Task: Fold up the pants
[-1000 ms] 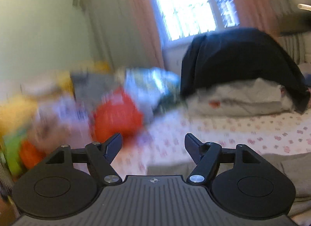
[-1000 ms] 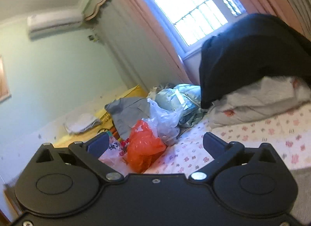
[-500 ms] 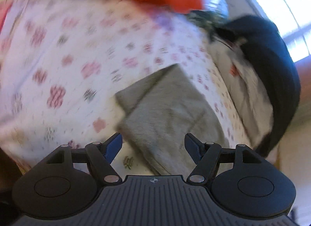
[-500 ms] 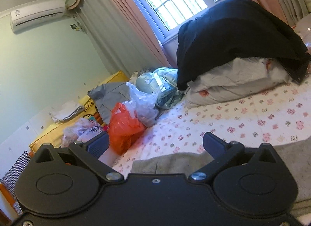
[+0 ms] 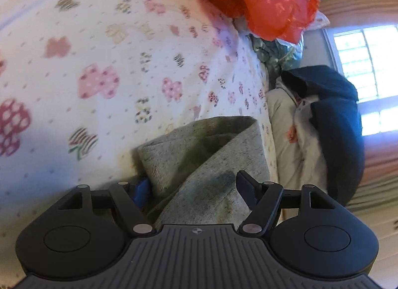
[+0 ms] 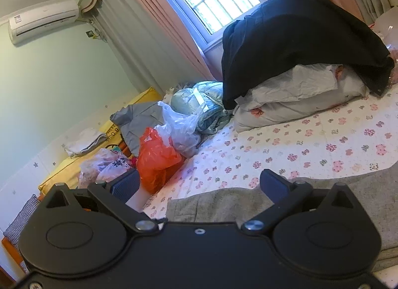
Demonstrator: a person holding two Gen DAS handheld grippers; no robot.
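- My left fingers stand wide apart and roll sideways over the bed with the white sheet printed in small pink and grey flowers, astride a raised fold of the grey knit pants; the cloth lies between the pads, and neither visibly presses on it.
- The pants are mottled heather grey, soft and thick; here the fabric is doubled into a rounded, looping fold with a darker hollow inside.
- Beyond that fold sit an orange plastic bag and a pile of pale bedding under a dark navy cloth.
- My right fingers are spread wide with nothing in them, hovering above the pants' flat grey edge on the sheet.
- There the pants stretch rightward along the near side of the bed.
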